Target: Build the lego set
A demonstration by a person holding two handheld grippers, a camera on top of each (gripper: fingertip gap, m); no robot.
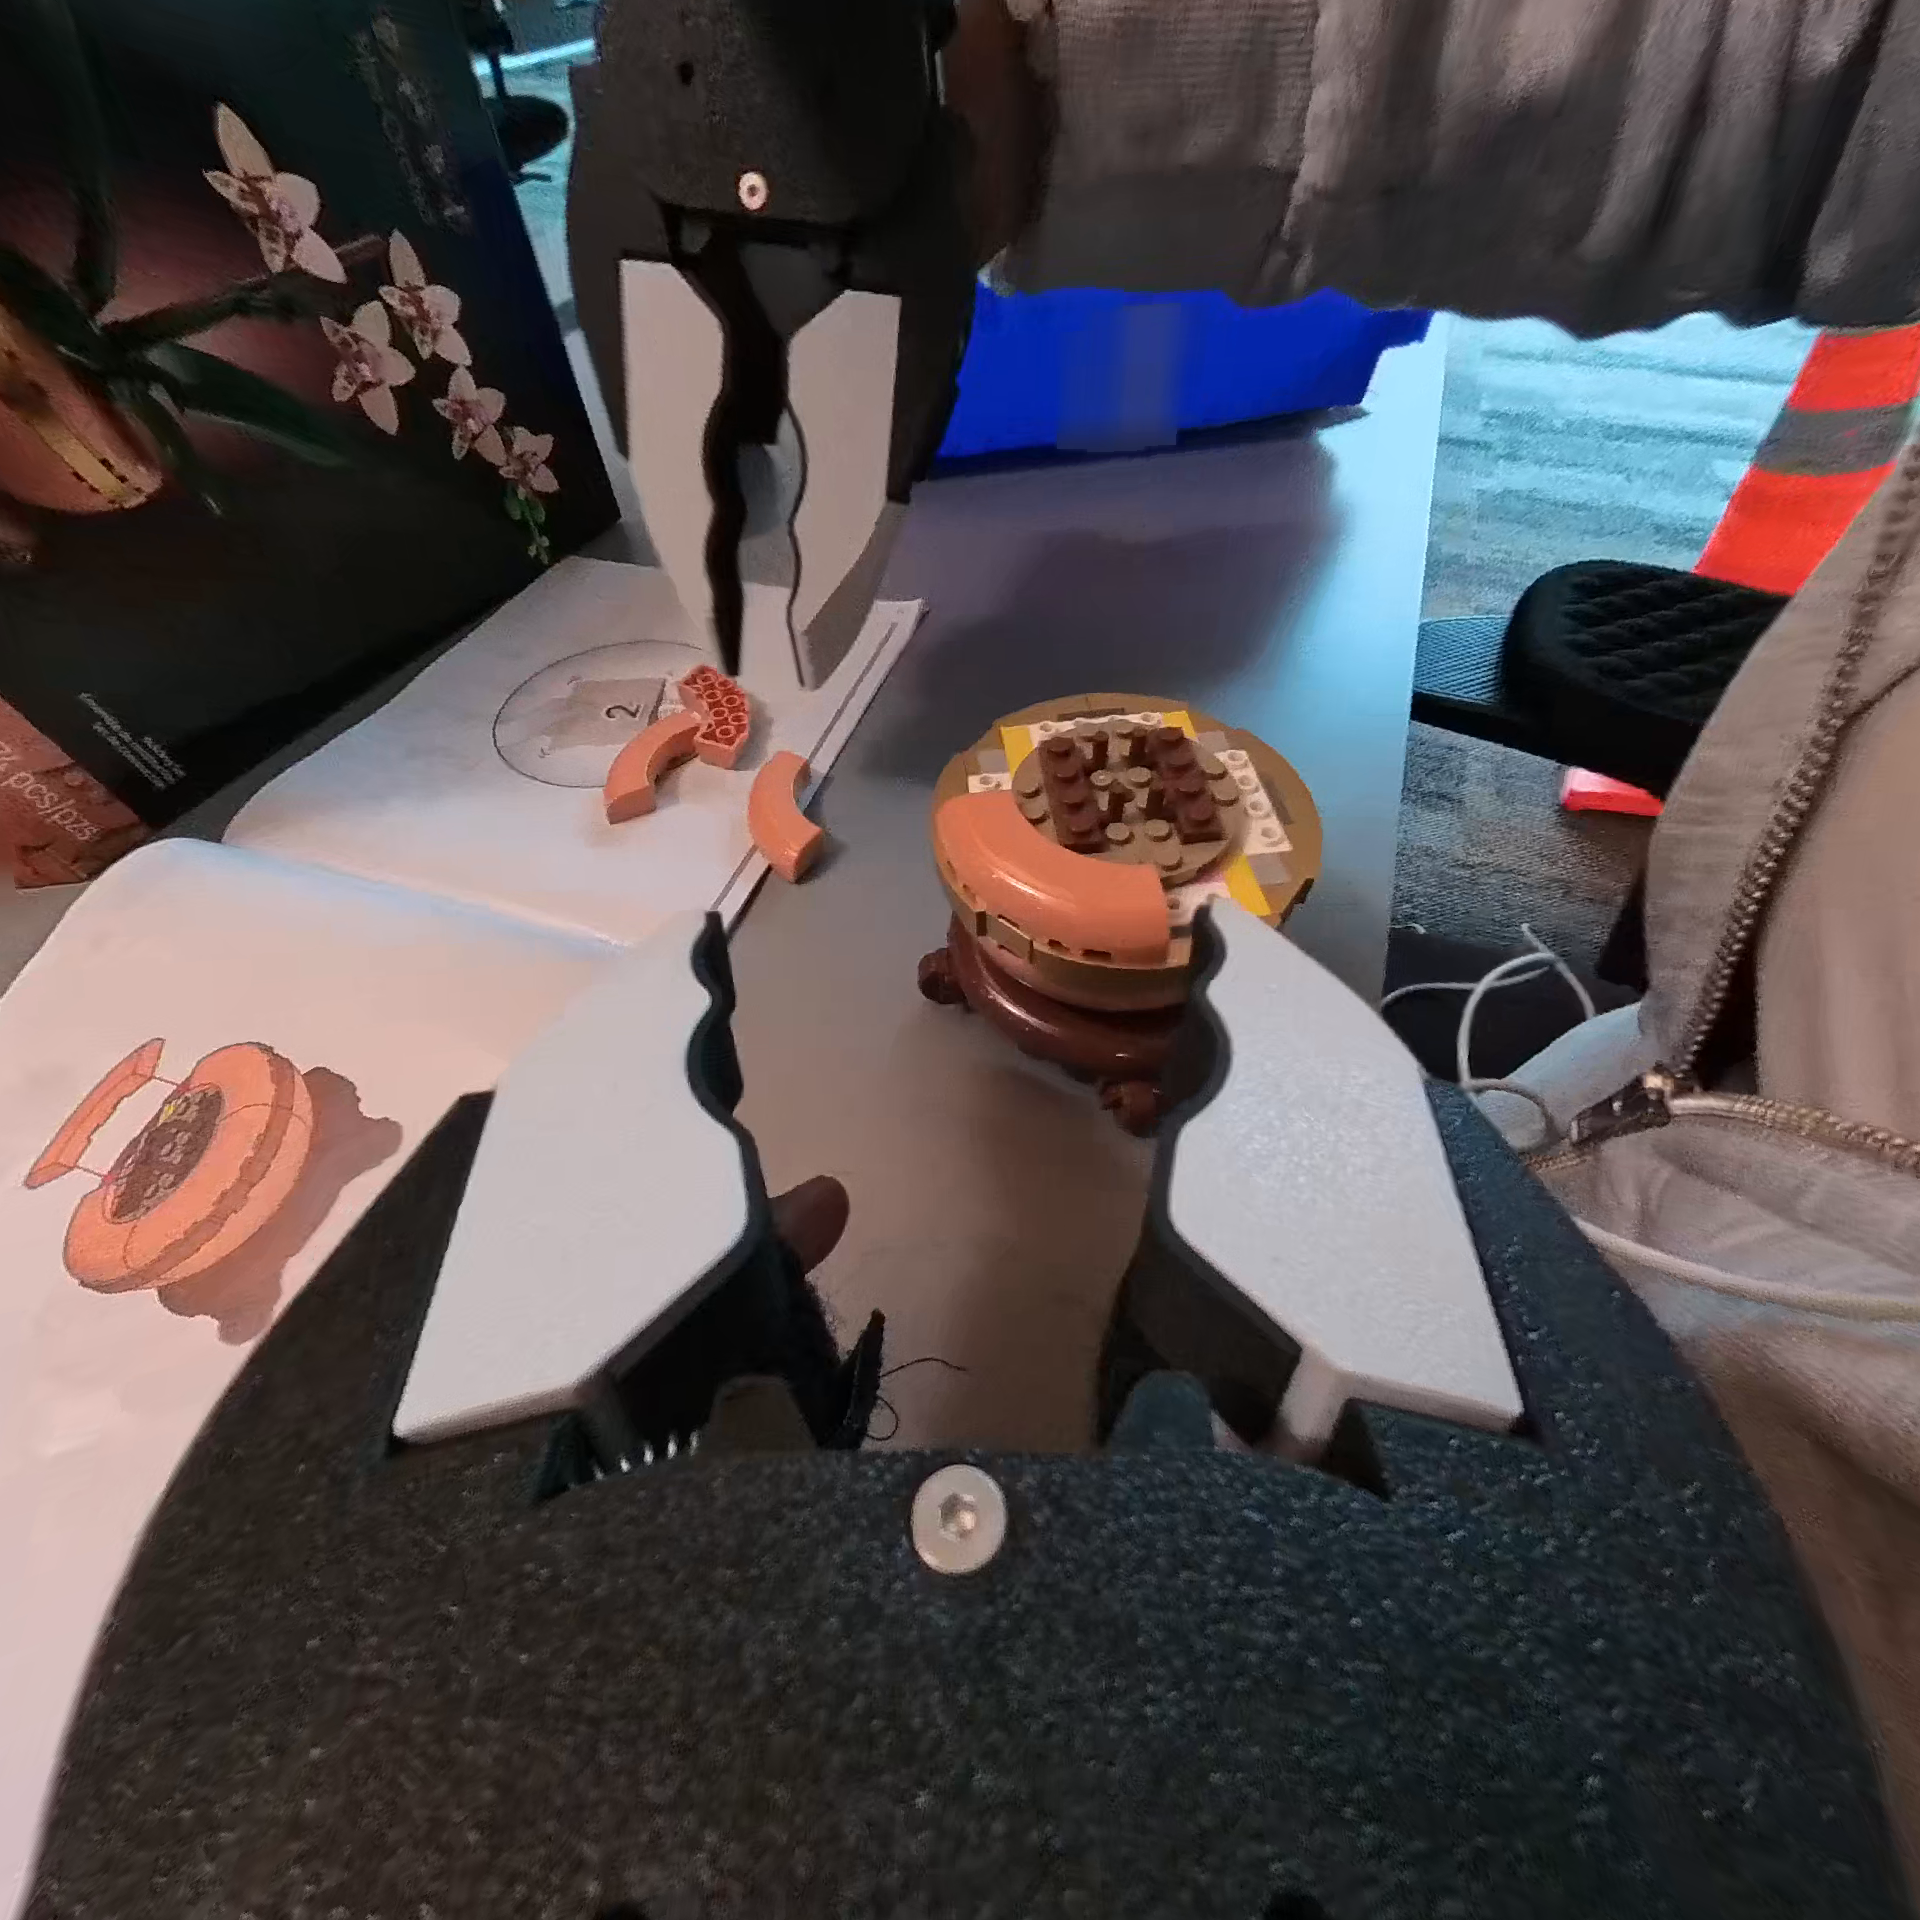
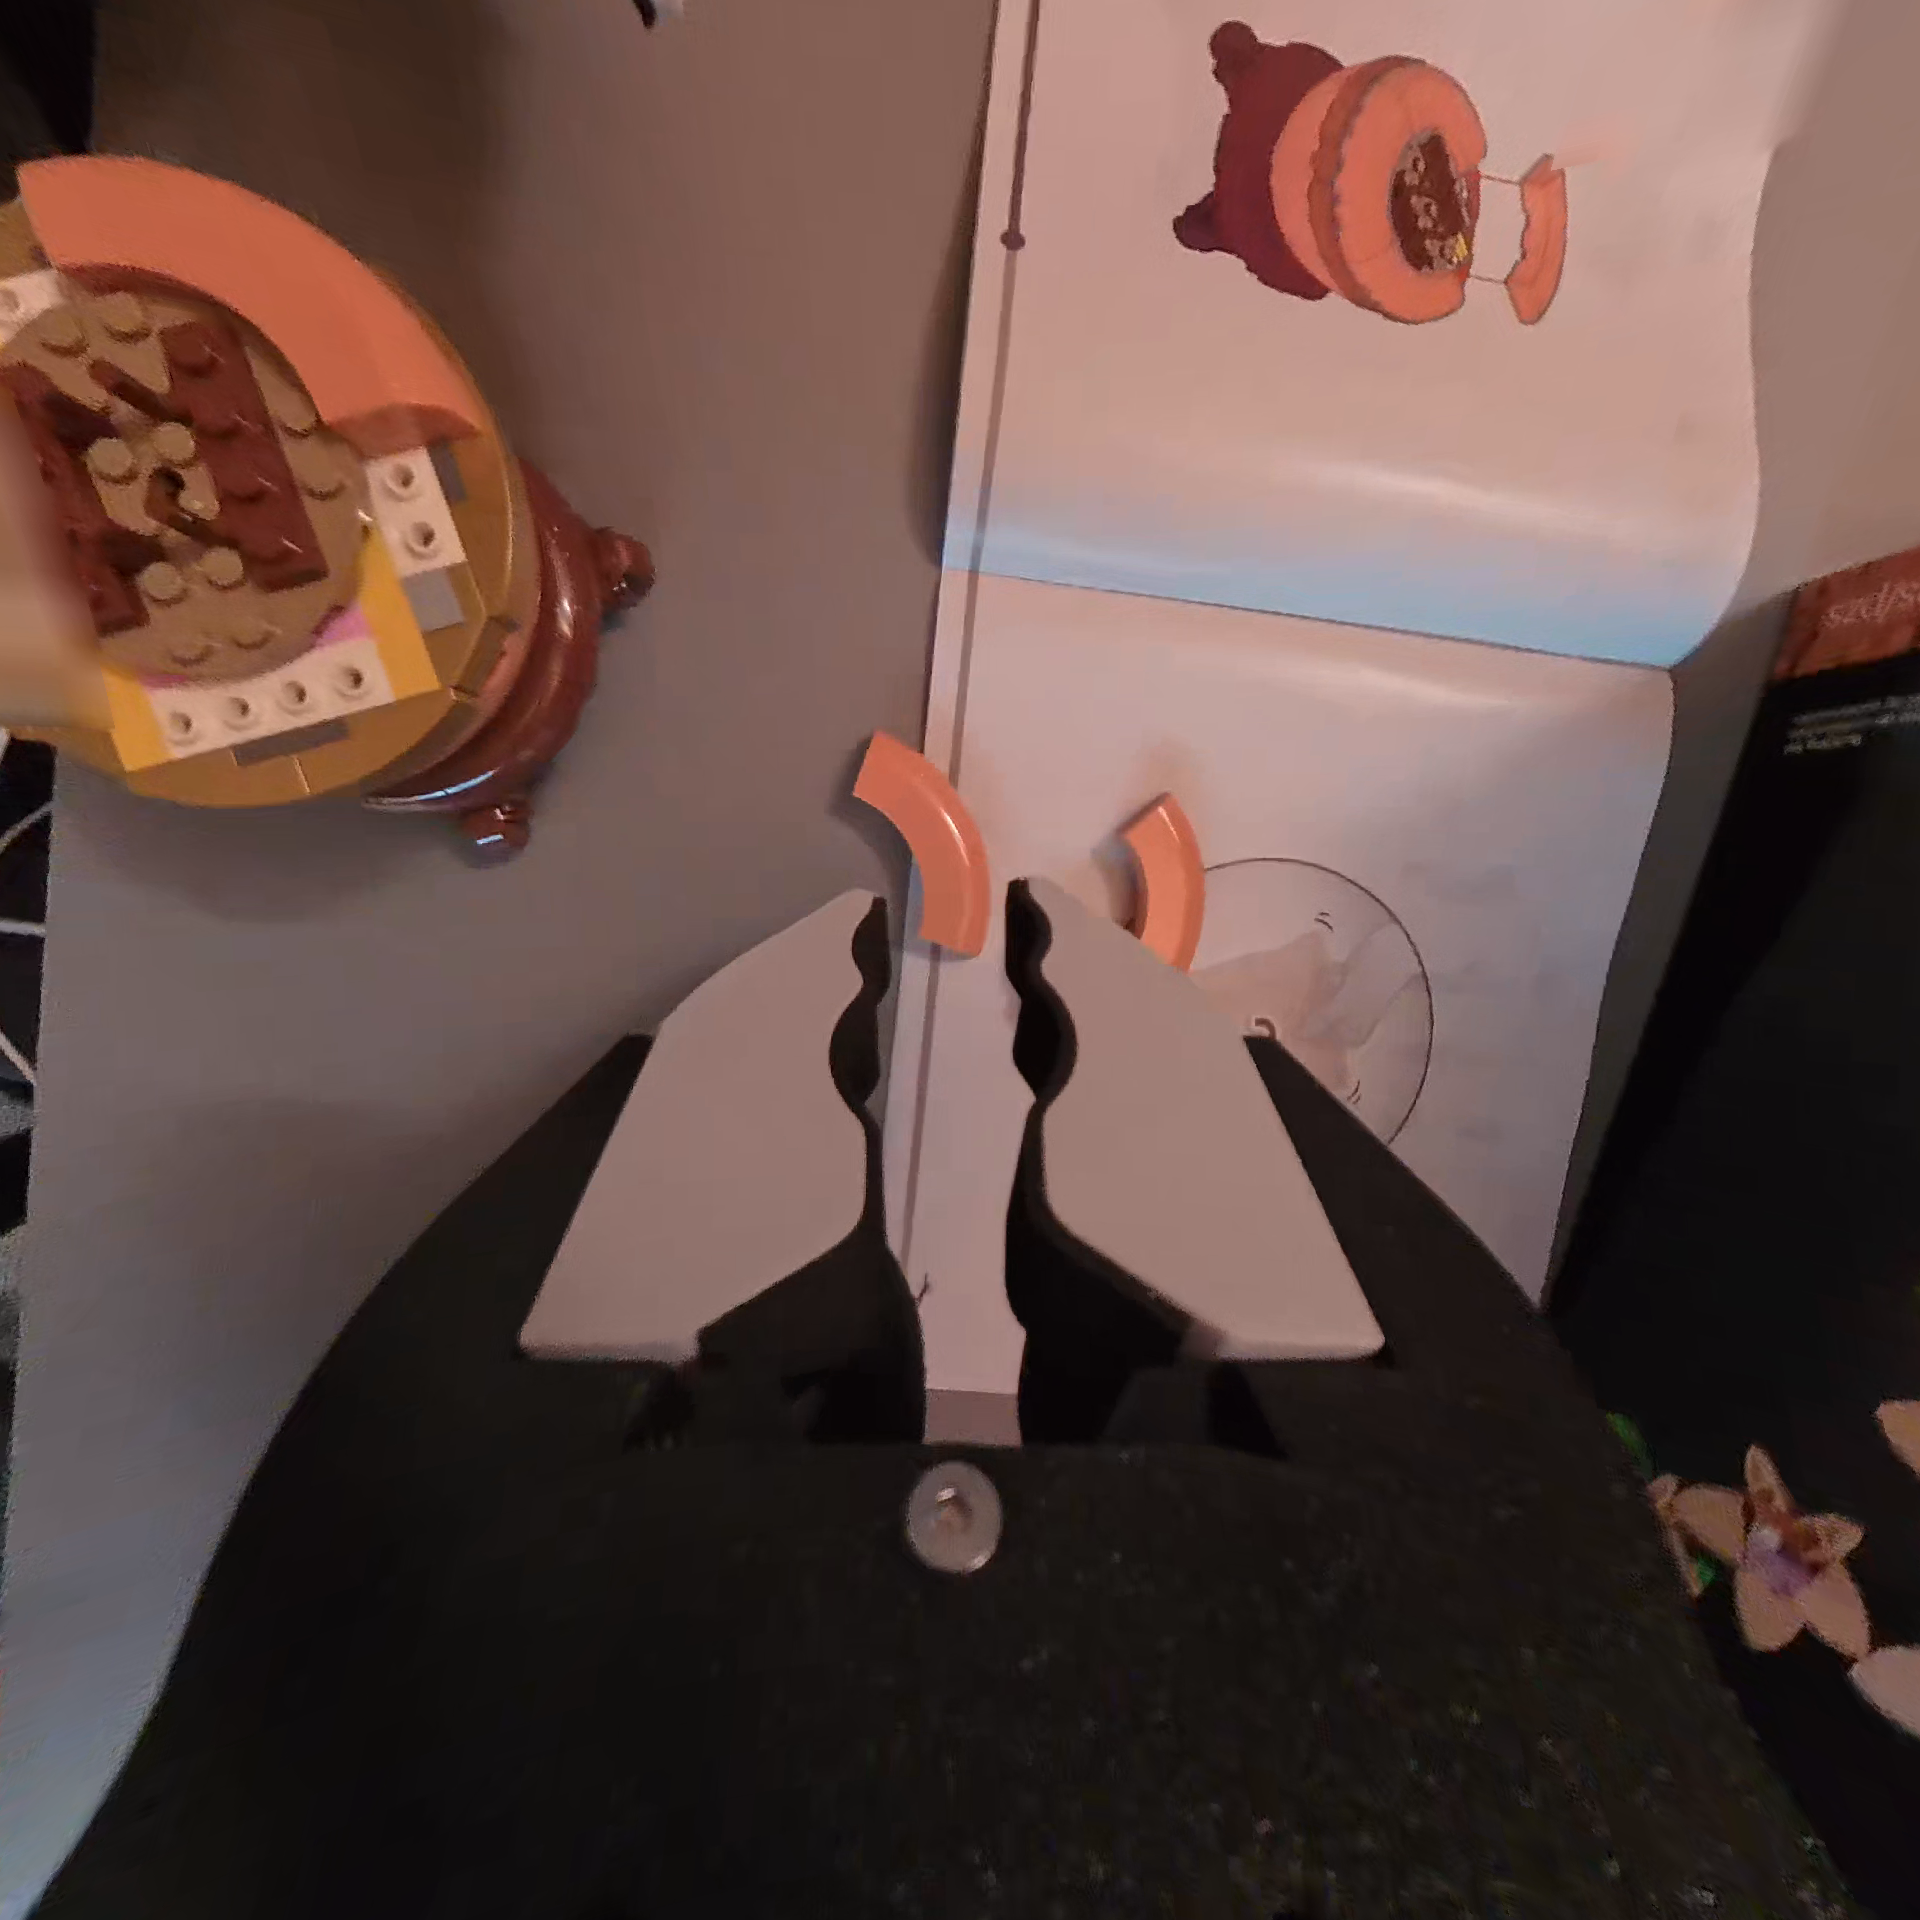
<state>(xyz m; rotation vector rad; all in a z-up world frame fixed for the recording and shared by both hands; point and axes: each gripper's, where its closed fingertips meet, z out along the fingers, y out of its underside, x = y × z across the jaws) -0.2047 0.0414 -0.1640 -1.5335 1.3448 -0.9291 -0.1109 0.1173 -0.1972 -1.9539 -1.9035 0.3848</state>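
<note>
While the left gripper (image 1: 956,925) hangs with its grey fingers spread wide and holding nothing, its right fingertip sits just beside the round tan-and-brown brick pot (image 1: 1122,862) on the grey tabletop (image 1: 1143,561). That partly built pot rests on a dark brown footed base and carries one salmon curved rim piece (image 1: 1049,873) on its near edge, with brown studs showing in the middle. To its left lies the open white instruction booklet (image 1: 312,935), and on that page sit two loose salmon curved bricks (image 1: 787,821) and a small reddish studded piece (image 1: 719,715). Above them the right gripper (image 2: 945,904) points down, its fingers a narrow gap apart and empty, tips just short of the nearer curved brick (image 2: 930,847). Behind stands a dark box printed with orchid flowers (image 1: 312,343).
</note>
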